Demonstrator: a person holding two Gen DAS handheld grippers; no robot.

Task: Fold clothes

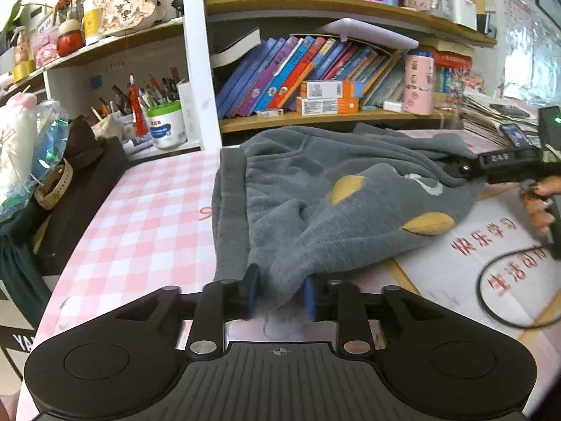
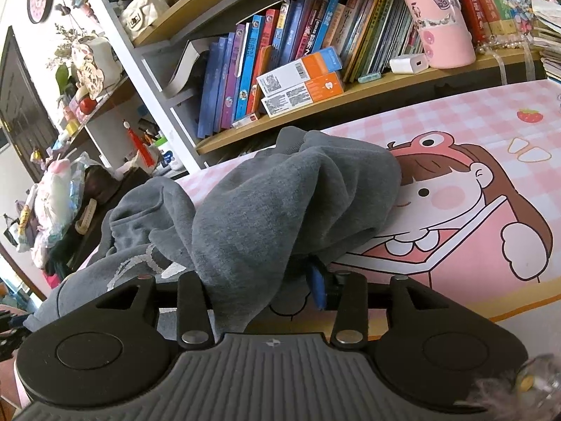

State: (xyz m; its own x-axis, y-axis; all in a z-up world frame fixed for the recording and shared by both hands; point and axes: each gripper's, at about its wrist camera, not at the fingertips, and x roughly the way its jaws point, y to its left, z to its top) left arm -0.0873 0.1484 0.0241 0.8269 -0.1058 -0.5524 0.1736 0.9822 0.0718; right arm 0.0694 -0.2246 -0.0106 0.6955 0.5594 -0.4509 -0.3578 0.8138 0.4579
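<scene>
Grey fleece garment (image 1: 315, 189) — rumpled on tablecloth

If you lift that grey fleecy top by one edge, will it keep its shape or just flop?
Probably flop: the top already lies in soft folds and bunches around the right claw. It looks thick and fuzzy, so likely grippy rather than slippery. On the checked cloth a push would likely wrinkle it, not slide it whole.

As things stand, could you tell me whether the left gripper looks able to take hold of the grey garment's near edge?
Probably yes: the left gripper stands open with the grey garment already lying between its pads, and nothing is in the way.
</scene>
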